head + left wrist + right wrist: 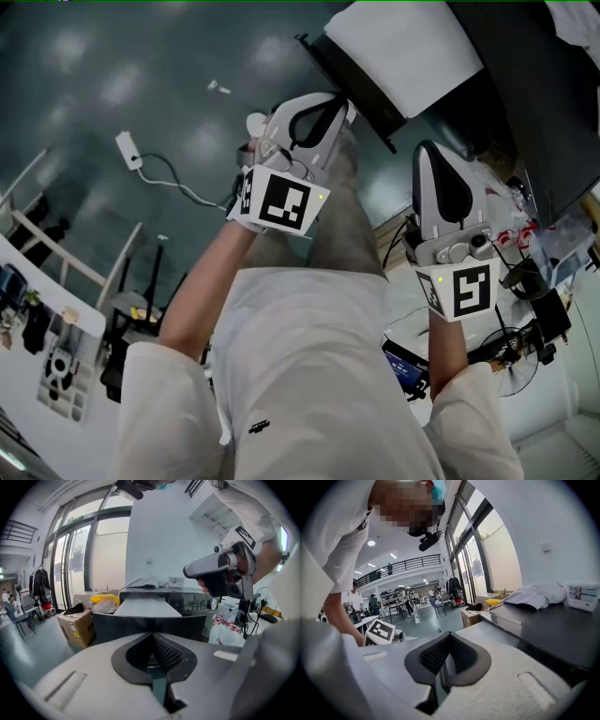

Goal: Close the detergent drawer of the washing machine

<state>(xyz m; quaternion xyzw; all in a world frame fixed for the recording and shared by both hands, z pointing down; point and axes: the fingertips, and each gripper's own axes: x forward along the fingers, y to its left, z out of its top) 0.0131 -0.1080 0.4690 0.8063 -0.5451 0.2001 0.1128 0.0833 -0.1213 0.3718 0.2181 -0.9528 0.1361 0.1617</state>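
Detergent drawer: the detergent drawer (147,607) stands pulled out of the washing machine (197,603), with its pale inside facing up and its dark front panel towards me.
Drawer against my left gripper: it lies straight ahead of my left gripper (152,637), the front panel just past the jaw tips. In the head view the tips sit just beside the panel's edge, but I cannot tell whether they touch it.
Left gripper: the jaws are pressed together with nothing between the ribbed pads, and my hand holds it level and aimed at the drawer front.
Right gripper: my right gripper (447,637) also has its jaws closed on nothing. In the left gripper view it hangs in the air to the right of the drawer, in front of the control panel, and it touches nothing that I can see.
Drawer against my right gripper: the drawer is off to its left, and the right gripper view looks along the machine's dark top instead.
Machine top: a crumpled grey cloth (536,595) lies there, with a small box (582,595) near it.
Floor beside the machine: a cardboard box (75,625) stands to the left of the drawer.
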